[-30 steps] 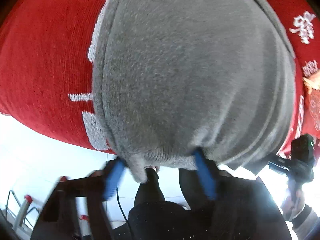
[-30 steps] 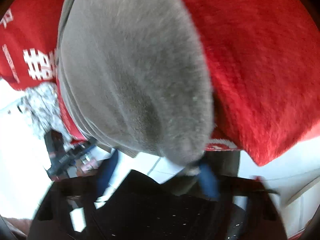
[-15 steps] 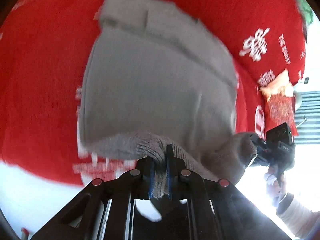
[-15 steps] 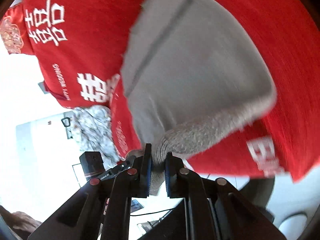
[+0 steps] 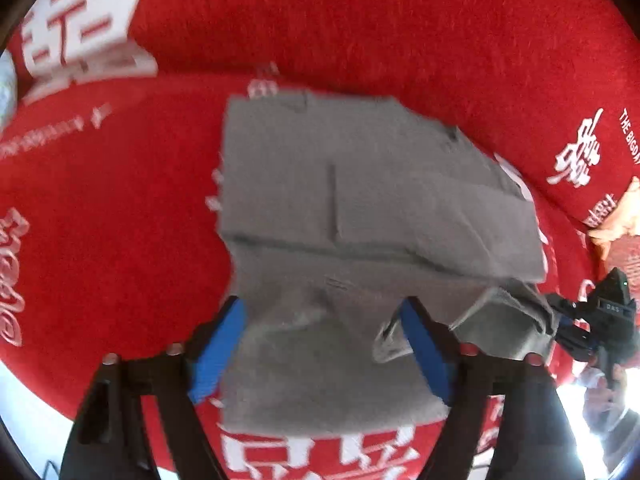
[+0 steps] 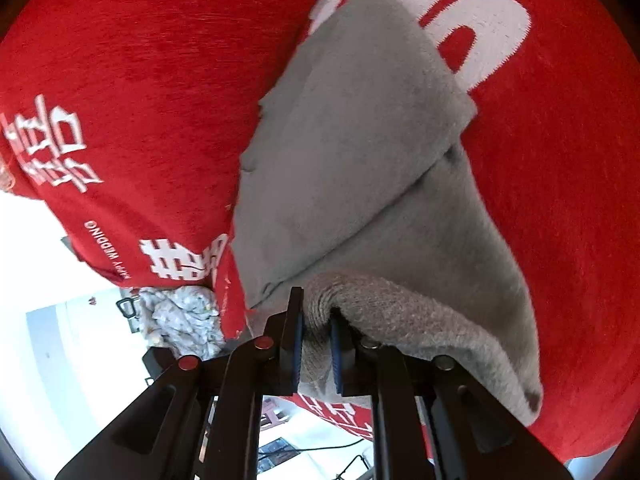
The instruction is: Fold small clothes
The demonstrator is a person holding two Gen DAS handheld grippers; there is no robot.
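Pinching grey garment (image 6: 360,184), R tool (image 6: 316,344); L tool (image 5: 324,344) just opened; cloth (image 6: 140,80) reads "WEDDING".

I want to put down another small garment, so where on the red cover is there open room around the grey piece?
Bare red cover lies left of the grey garment in the left wrist view, and beyond its far edge up to the white lettering. It is crowded on the near right, where the right tongs pinch the garment's edge beside an orange item.
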